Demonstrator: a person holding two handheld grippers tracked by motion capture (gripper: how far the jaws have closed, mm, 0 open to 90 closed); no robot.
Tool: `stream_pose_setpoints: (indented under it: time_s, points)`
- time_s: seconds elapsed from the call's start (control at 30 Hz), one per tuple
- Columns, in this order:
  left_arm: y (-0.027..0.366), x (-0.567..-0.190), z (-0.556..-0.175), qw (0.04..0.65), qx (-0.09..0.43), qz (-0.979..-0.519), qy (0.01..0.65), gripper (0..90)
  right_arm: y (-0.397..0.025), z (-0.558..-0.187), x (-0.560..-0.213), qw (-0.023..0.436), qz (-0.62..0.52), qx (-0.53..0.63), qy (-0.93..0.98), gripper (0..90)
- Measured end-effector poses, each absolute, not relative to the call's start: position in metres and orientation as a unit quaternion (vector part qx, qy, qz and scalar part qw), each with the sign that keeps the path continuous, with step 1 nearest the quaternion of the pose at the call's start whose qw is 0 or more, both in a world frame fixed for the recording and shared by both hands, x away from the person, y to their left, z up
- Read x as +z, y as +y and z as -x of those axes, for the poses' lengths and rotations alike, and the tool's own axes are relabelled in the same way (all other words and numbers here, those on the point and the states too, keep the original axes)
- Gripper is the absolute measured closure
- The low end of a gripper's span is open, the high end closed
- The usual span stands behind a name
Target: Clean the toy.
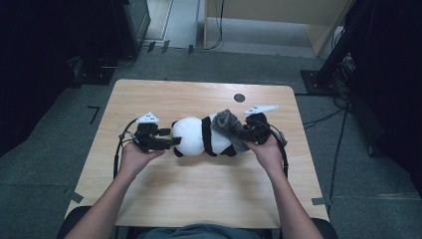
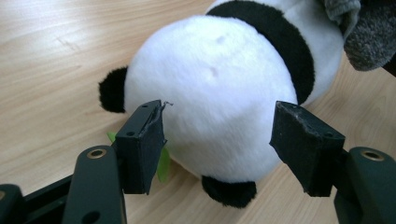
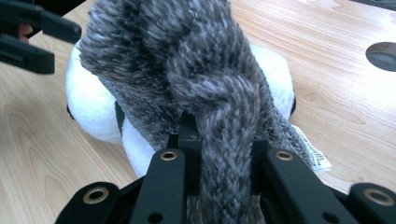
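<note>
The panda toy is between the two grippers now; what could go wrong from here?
1. The left gripper is open around the panda toy's head without pinching it, so the toy may slide when the grey knitted piece is pulled.
2. The right gripper holds only that soft piece, which might slip free.

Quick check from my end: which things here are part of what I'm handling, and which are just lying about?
In the job:
- panda plush, lying on the table
- grey knitted piece, draped over the panda
- right gripper, shut on the knit
- left gripper, open around the panda's head

Just lying about:
- dark round hole in the tabletop
- cables on the floor
</note>
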State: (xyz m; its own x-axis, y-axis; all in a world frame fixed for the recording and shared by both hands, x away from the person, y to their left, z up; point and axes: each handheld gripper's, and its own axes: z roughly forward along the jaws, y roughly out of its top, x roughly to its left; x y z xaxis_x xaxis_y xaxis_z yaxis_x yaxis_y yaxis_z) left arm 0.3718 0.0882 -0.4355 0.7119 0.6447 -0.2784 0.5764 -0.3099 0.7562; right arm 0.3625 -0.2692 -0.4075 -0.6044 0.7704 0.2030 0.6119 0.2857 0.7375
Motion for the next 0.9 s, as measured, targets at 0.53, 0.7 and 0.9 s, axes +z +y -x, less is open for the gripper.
stream_pose_setpoints:
  time_s: [0.53, 0.7, 0.9]
  points:
    - [0.094, -0.442, -0.405, 0.462, 0.025, -0.820, 0.337, 32.2, -0.269, -0.364, -0.407, 0.094, -0.428, 0.406, 0.802, 76.8]
    - [0.089, -0.447, -0.414, 0.467, 0.012, -0.824, 0.321, 29.9, -0.269, -0.366, -0.407, 0.092, -0.423, 0.402, 0.807, 76.7]
    - [0.087, -0.459, -0.420, 0.469, 0.011, -0.825, 0.314, 17.2, -0.268, -0.366, -0.409, 0.091, -0.420, 0.401, 0.809, 76.8]
